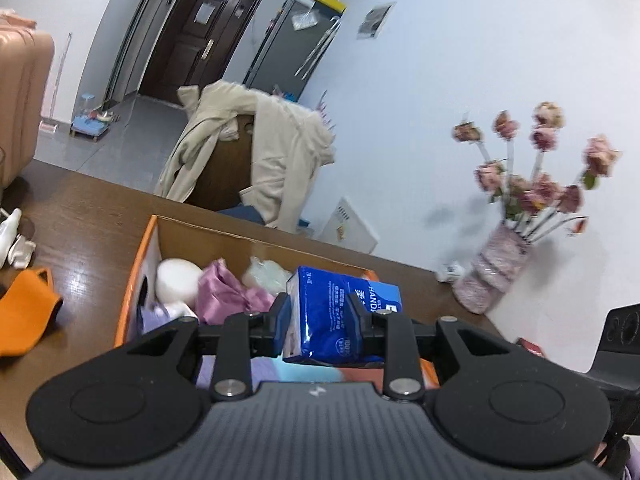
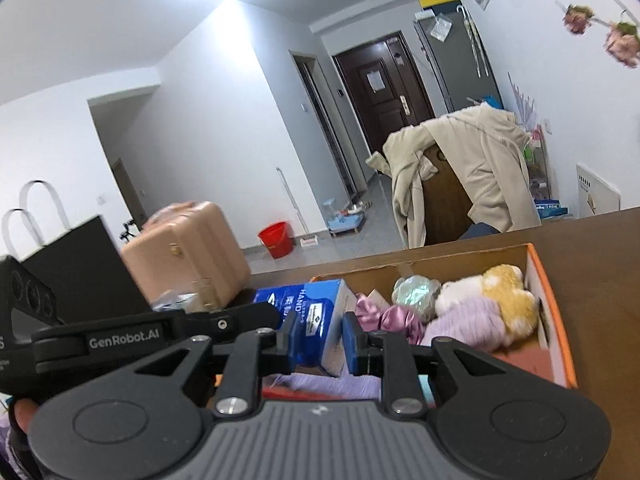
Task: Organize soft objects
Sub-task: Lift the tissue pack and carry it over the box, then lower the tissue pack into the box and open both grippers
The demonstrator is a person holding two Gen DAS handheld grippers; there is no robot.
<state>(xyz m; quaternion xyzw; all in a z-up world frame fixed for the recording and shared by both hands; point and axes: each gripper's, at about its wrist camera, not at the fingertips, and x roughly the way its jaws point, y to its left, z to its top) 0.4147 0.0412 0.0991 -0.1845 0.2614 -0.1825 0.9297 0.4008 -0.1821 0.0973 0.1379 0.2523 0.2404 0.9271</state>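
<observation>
Now the left tool (image 1: 320,312) is clenched on a blue tissue pack (image 1: 336,320), held above the orange box (image 1: 136,280) of soft items, probably for dropping in; the right tool (image 2: 316,340) looks released.

A dark brown wooden table (image 1: 92,216) carries an open orange-edged cardboard box (image 1: 138,276); left of the box lies an orange cloth (image 1: 24,312), right stands a pink flower vase (image 1: 492,268).

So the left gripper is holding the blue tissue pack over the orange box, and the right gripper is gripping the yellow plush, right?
Not quite. The left gripper holds the blue tissue pack over the orange box, but the right wrist view shows the right gripper empty; the yellow plush lies in the box.
</observation>
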